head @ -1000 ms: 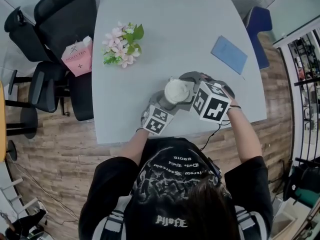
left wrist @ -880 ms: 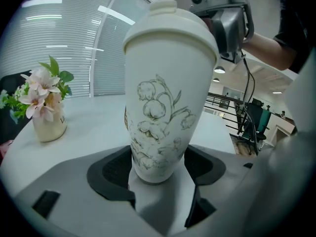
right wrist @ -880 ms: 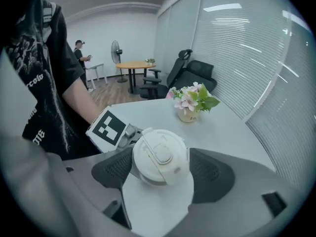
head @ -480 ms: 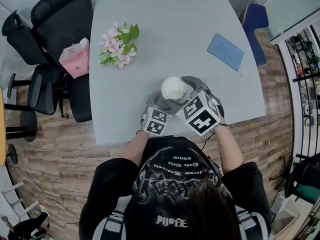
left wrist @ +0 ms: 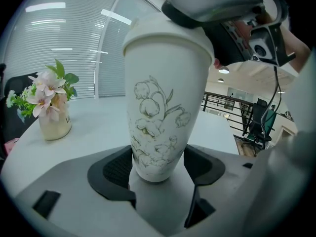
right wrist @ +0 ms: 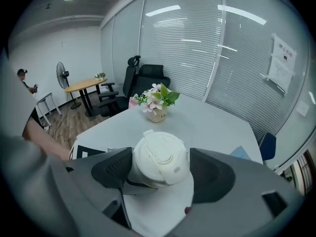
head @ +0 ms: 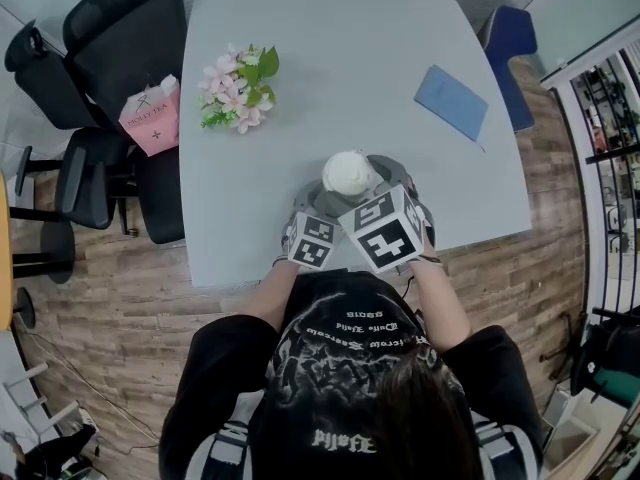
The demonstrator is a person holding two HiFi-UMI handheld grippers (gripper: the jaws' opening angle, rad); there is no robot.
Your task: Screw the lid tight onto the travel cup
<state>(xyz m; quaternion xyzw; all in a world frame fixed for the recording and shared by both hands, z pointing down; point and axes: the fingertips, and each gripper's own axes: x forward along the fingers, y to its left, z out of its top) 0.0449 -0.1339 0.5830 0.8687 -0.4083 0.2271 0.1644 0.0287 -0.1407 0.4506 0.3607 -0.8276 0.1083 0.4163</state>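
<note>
**Both claws closed on the upright cup near the surface's front edge**

The left claw (left wrist: 158, 169) is closed on the narrow foot of the travel cup (left wrist: 163, 107), one dark pad against each side. The right claw (right wrist: 159, 164) comes in from above and is closed wide across the lid (right wrist: 160, 154), a pad on either flank.

The cup stands upright on the grey surface (head: 350, 68), its long axis vertical, the lid on top and the wider end up. It sits close to the surface's front edge, which runs just behind the two claws on the person's side.

Beyond the cup the surface lies open up to its far edge. A vase of pink flowers (head: 240, 90) stands well off to the cup's far left, and a blue booklet (head: 453, 103) lies well off to its far right, near the right edge. Black chairs (head: 120, 38) stand past the left edge, one carrying a pink bag (head: 155, 118).

The cup's side bears a line drawing of flowers and no readable words. The print on the bag is too small to read.
</note>
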